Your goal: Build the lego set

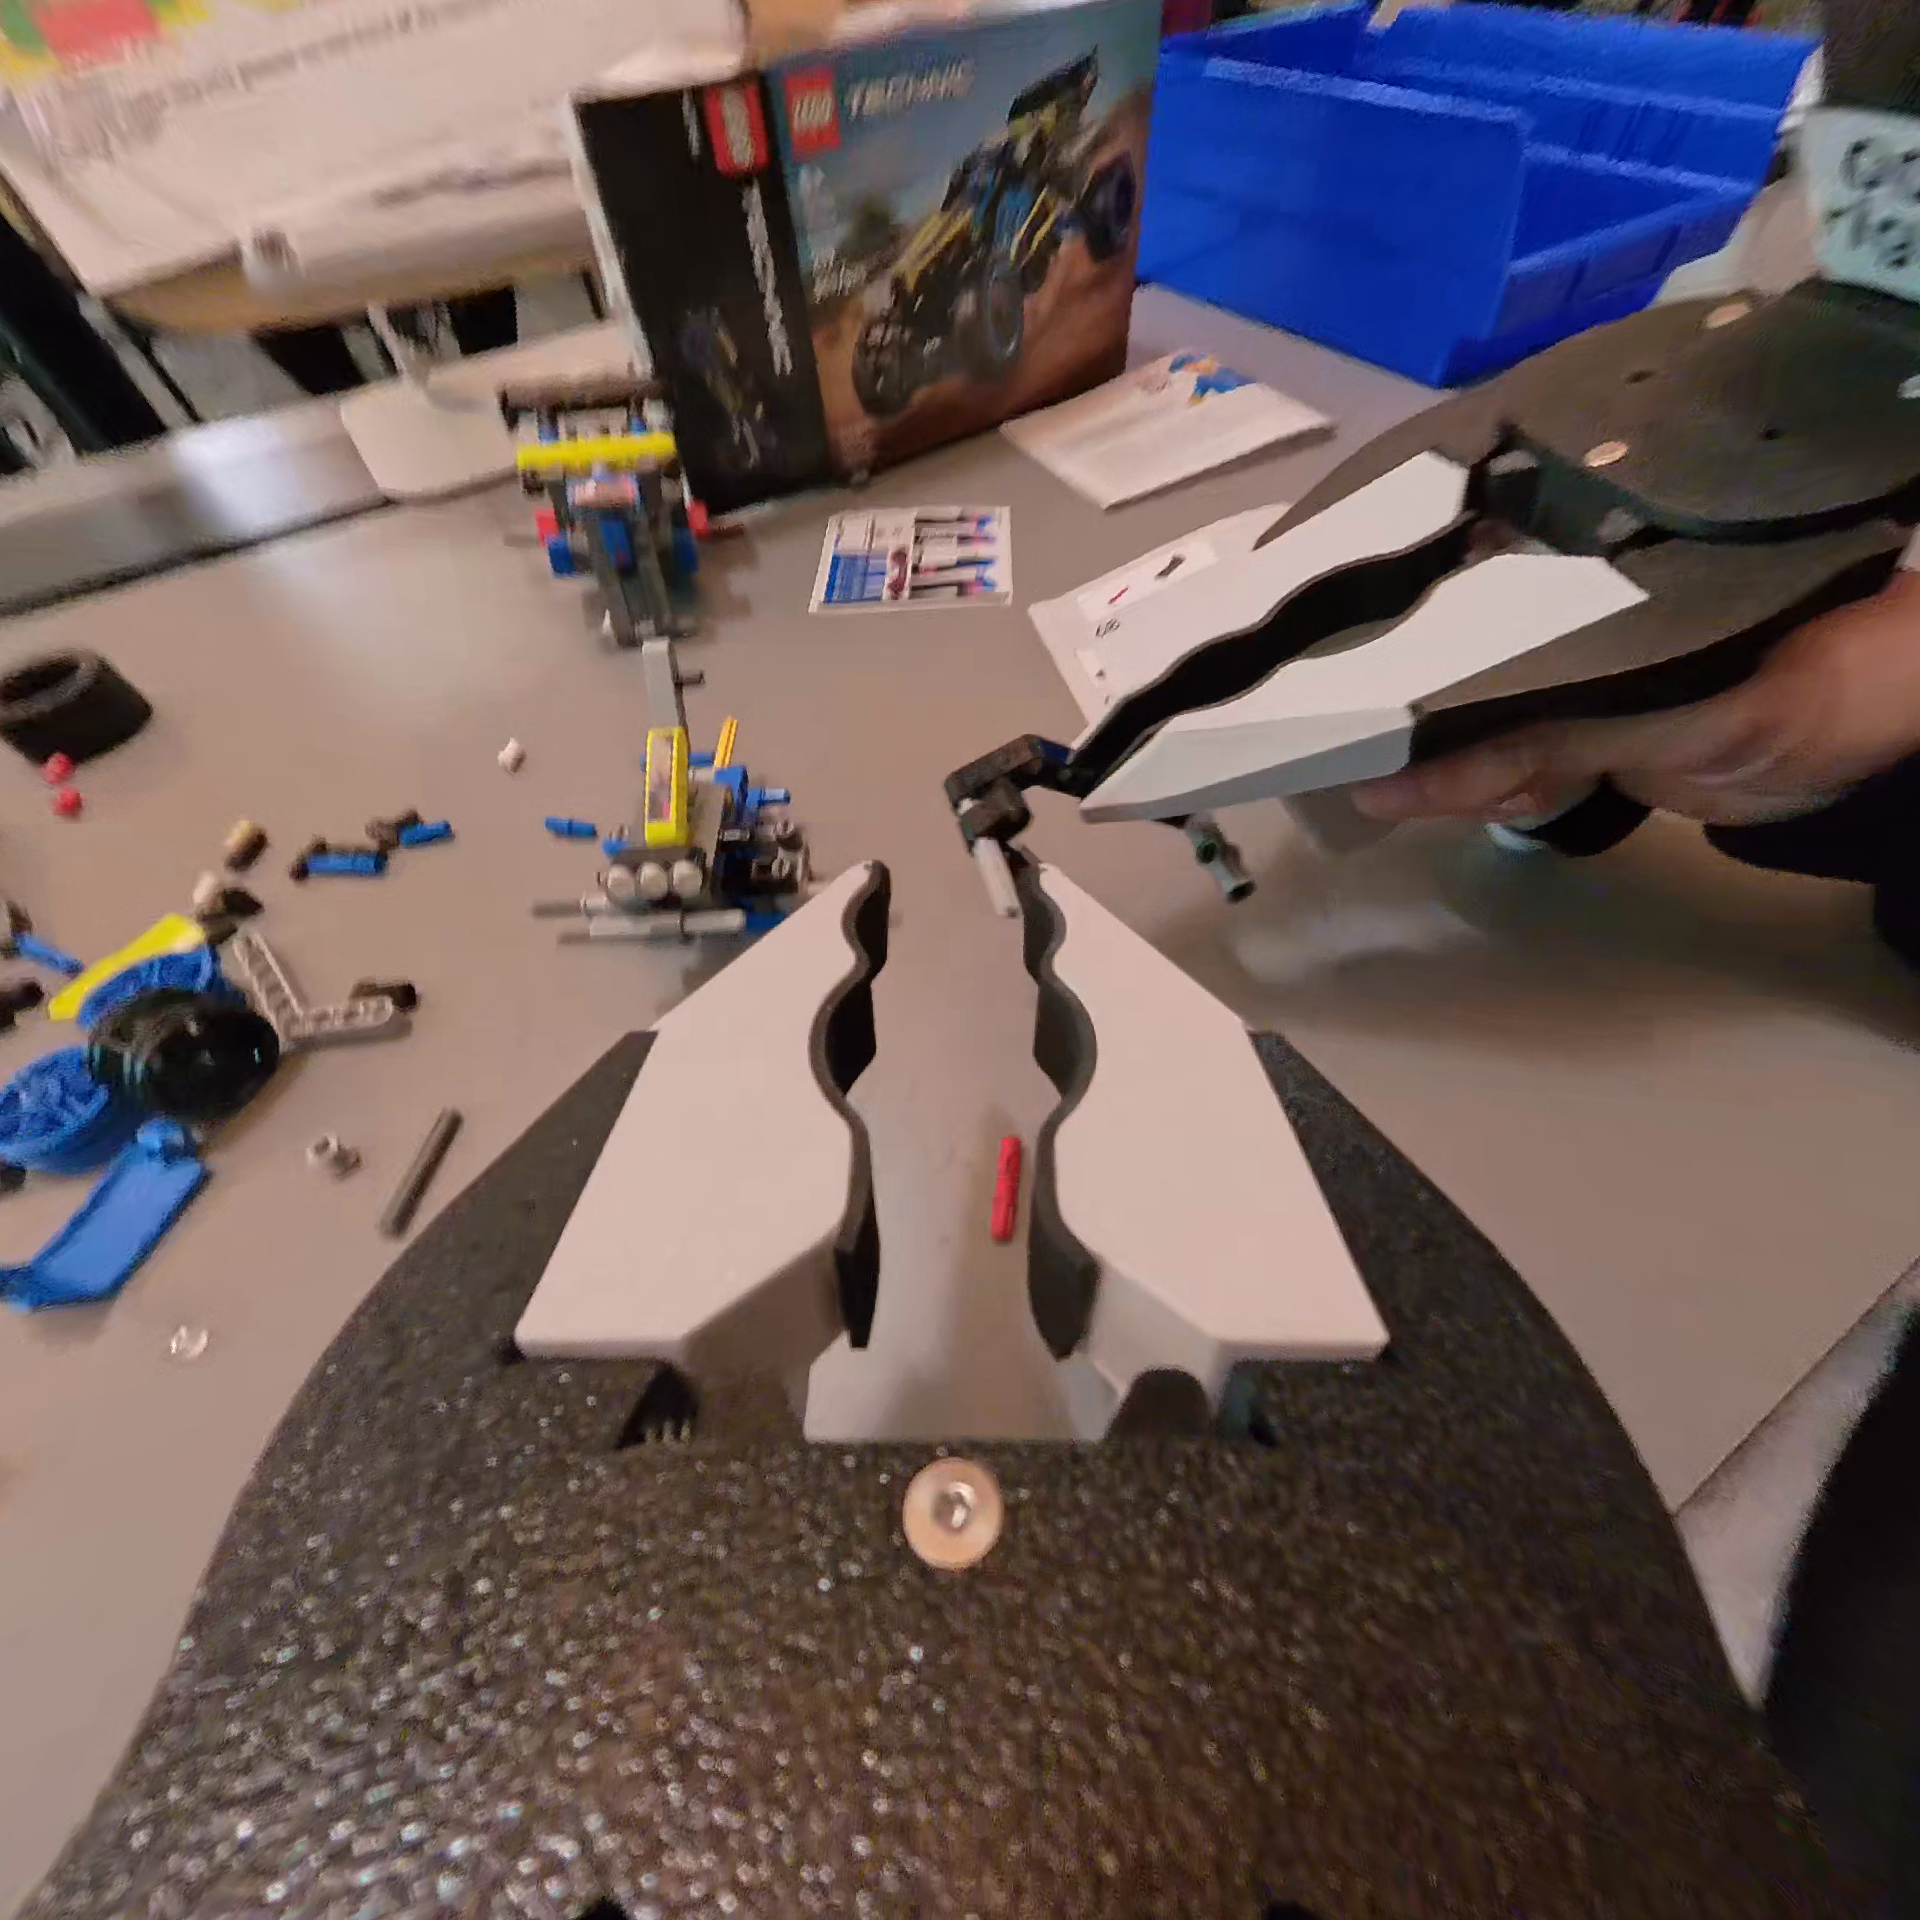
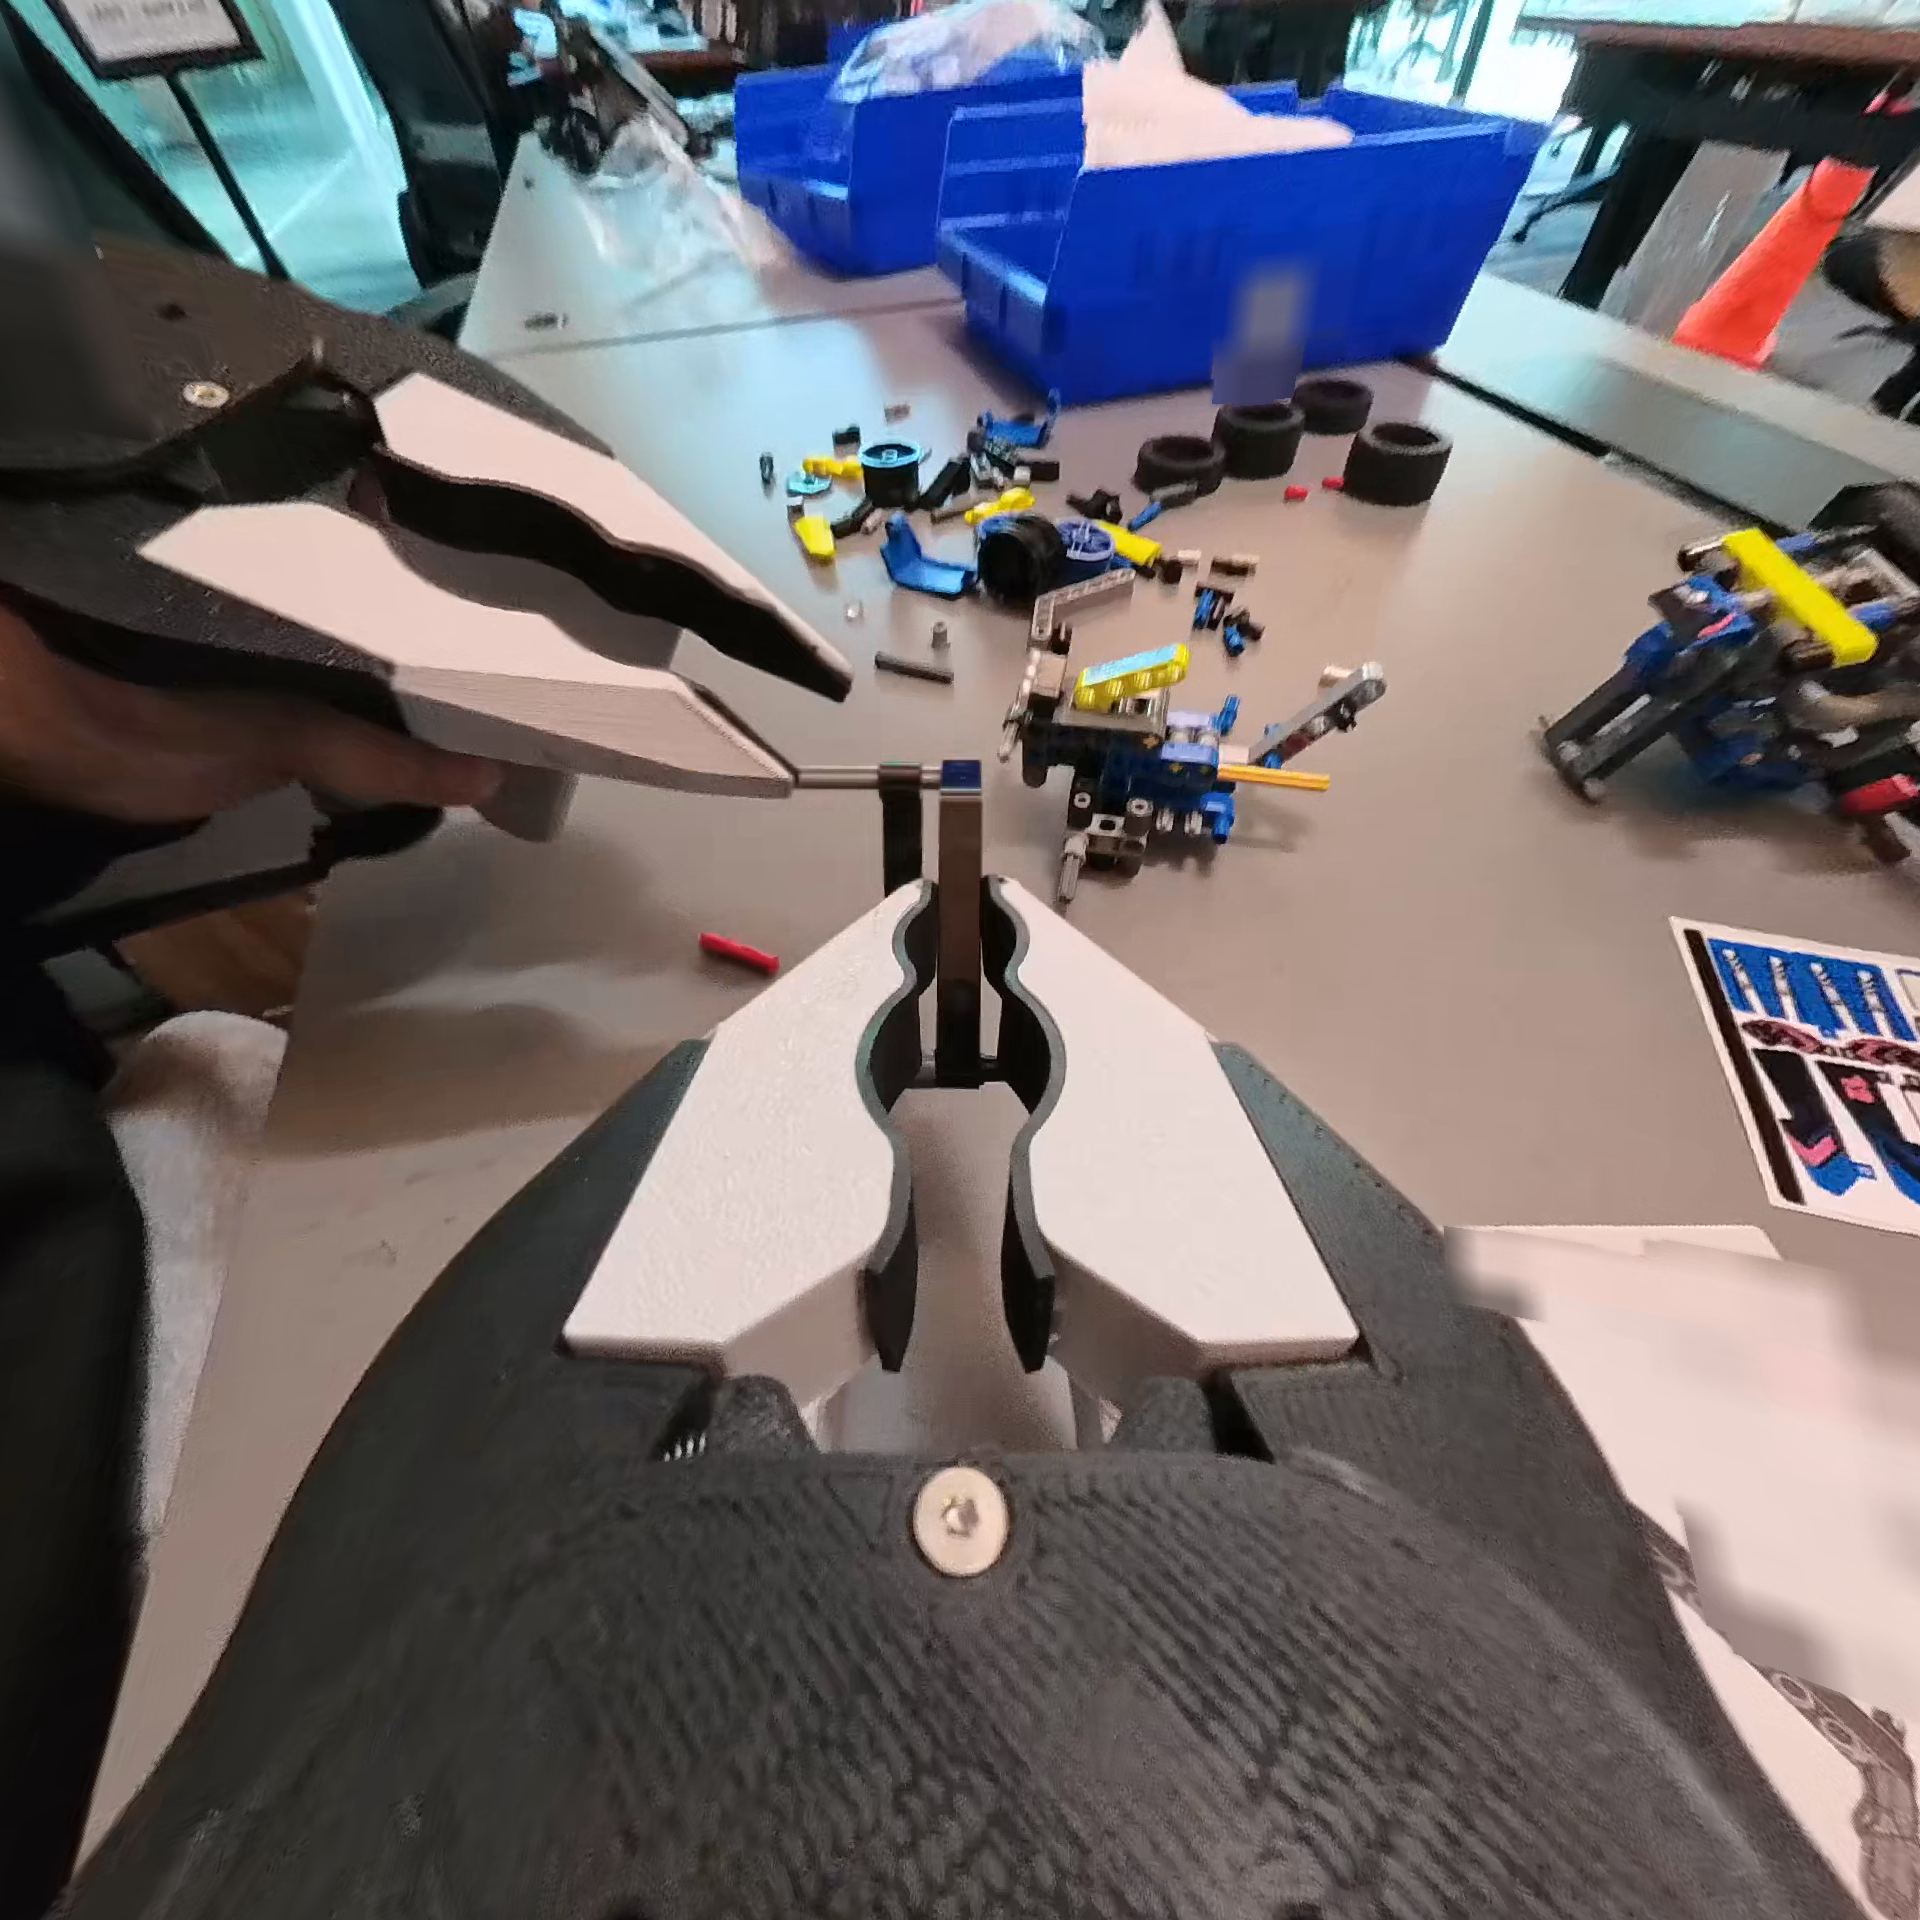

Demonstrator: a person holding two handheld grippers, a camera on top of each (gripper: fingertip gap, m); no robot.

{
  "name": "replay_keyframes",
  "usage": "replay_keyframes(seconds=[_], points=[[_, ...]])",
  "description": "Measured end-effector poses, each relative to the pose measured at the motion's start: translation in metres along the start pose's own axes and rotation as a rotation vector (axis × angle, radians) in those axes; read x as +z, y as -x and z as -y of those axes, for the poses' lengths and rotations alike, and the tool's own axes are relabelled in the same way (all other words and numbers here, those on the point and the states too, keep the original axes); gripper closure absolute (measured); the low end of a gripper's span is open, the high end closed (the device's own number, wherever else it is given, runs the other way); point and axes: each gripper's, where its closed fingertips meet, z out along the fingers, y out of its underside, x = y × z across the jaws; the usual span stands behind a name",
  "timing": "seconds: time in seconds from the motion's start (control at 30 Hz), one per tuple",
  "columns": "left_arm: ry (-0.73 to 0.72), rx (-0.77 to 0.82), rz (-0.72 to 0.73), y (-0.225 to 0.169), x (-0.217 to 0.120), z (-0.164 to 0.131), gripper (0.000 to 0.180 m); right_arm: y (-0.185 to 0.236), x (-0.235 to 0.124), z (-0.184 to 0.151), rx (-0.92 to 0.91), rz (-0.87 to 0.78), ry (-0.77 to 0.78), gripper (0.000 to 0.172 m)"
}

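Right wrist view first: the right gripper point(image 2: 956, 904) is clamped on a small black-and-grey beam assembly point(image 2: 958, 862), both pads pressed against its upright beam, which stands out past the fingertips. From that assembly a thin grey axle point(image 2: 836, 776) runs sideways to the tip of the left gripper point(image 2: 821, 727). The left gripper's fingers stand apart; one fingertip point(image 2: 764, 771) meets the axle's end, the other sits above it, so nothing is pinched there.

Landmark: the half-built blue and yellow model point(image 2: 1143, 748) on the grey table point(image 2: 1403, 987). The held assembly hangs just beside it, nearer the grippers, clear of the tabletop. A red pin point(image 2: 738, 953) lies on bare table on the near side of the model, below the left gripper. Beyond the model, loose bricks and a row of black tyres point(image 2: 1288, 442) crowd the surface, with blue bins point(image 2: 1247, 239) along the far edge. A sticker sheet point(image 2: 1808, 1060) lies toward the table's right edge. Open table remains between the model and the grippers.
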Motion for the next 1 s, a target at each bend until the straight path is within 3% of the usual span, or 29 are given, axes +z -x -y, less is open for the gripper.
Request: replay_keyframes(seconds=[0.03, 0.2, 0.33, 0.47, 0.63, 0.9, 1.0], points=[[-0.035, 0.022, -0.004, -0.002, -0.002, 0.005, 0.157, 0.002, 0.000, 0.004, 0.003, 0.004, -0.023, 0.166], [-0.103, 0.087, 0.031, -0.007, -0.012, 0.019, 0.154, 0.010, 0.002, 0.026, 0.066, 0.004, -0.172, 0.167], [-0.114, 0.164, 0.179, 0.009, -0.017, 0.021, 0.156, 0.022, 0.006, 0.037, 0.153, 0.057, -0.242, 0.166], [-0.193, 0.156, 0.195, 0.010, -0.021, 0.030, 0.169, 0.026, 0.007, 0.043, 0.167, 0.068, -0.287, 0.166], [-0.214, 0.148, 0.187, 0.009, -0.021, 0.033, 0.170, 0.029, 0.006, 0.045, 0.132, 0.064, -0.299, 0.166], [-0.284, -0.069, 0.085, 0.009, -0.020, 0.038, 0.170, 0.036, 0.008, 0.043, -0.010, 0.048, -0.278, 0.161], [-0.290, -0.072, 0.077, 0.011, -0.019, 0.036, 0.175, 0.031, 0.006, 0.044, -0.046, -0.003, -0.282, 0.163]])
